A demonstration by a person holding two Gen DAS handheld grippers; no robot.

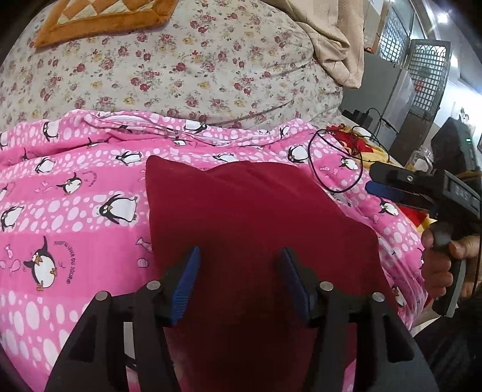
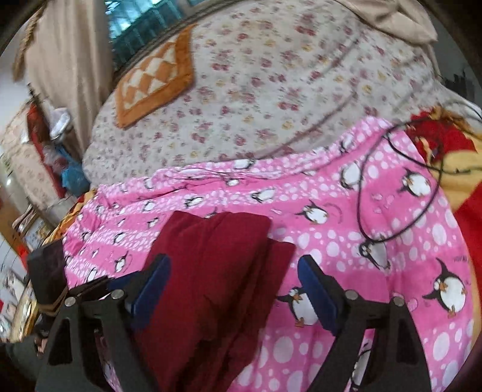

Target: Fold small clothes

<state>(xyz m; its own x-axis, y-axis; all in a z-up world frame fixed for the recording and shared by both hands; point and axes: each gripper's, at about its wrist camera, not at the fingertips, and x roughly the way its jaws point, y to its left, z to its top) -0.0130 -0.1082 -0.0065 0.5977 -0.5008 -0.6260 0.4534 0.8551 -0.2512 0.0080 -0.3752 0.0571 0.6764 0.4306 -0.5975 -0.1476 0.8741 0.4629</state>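
Note:
A dark red garment (image 1: 247,217) lies folded on the pink penguin quilt (image 1: 75,229). It has a straight left edge and a bumpy far edge. My left gripper (image 1: 240,256) hovers over its near part, open, with the blue pads apart and no cloth pinched. In the right wrist view the same garment (image 2: 217,256) shows layered folds. My right gripper (image 2: 234,262) stands open above the garment's right edge, nothing between its pads. The right gripper (image 1: 376,184) also shows at the right of the left wrist view, held by a hand (image 1: 436,268), off the cloth.
A black cable loop (image 1: 334,162) lies on the quilt right of the garment. Behind is a floral bedsheet (image 1: 195,66) with an orange patchwork cushion (image 1: 99,18). A red and yellow blanket (image 2: 452,169) sits at the right, and a beige curtain (image 1: 337,45) hangs behind.

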